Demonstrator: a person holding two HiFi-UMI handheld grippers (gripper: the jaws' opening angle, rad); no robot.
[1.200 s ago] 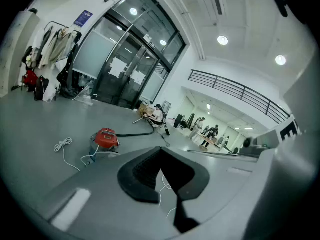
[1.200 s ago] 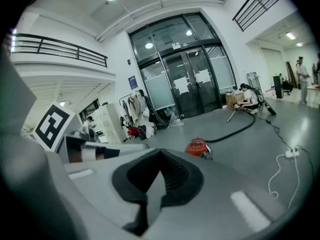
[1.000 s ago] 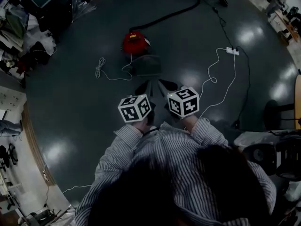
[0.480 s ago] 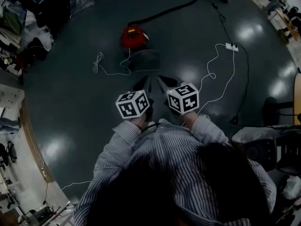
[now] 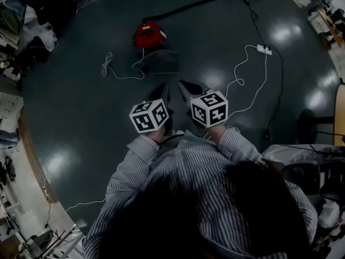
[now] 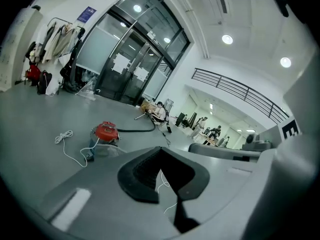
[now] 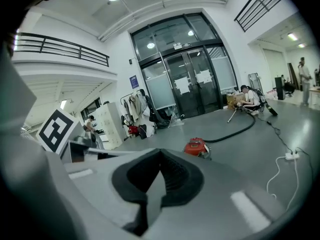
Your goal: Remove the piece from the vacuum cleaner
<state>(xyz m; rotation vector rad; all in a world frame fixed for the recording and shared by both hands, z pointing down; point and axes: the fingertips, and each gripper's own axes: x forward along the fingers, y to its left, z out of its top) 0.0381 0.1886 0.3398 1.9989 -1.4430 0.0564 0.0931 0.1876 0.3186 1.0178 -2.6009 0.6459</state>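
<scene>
The red vacuum cleaner [image 5: 149,35] sits on the dark floor well ahead of me, with a black hose [image 5: 200,3] running off to the back. A grey piece [image 5: 160,61] lies against its near side. It also shows small in the left gripper view [image 6: 106,130] and in the right gripper view [image 7: 195,146]. My left gripper [image 5: 160,94] and right gripper [image 5: 186,85] are held side by side in front of my chest, far short of the vacuum. Both are shut with nothing between the jaws, as their own views show [image 6: 161,151] [image 7: 160,151].
A coiled white cord [image 5: 108,63] lies left of the vacuum. A white power strip [image 5: 263,49] with its cable trails at the right. Coats and bags [image 6: 55,49] hang by the glass doors. People [image 6: 159,113] sit and stand at the far end of the hall.
In the head view the vacuum and both grippers have drifted up and slightly left. The grippers keep their side-by-side pose and stay shut.
</scene>
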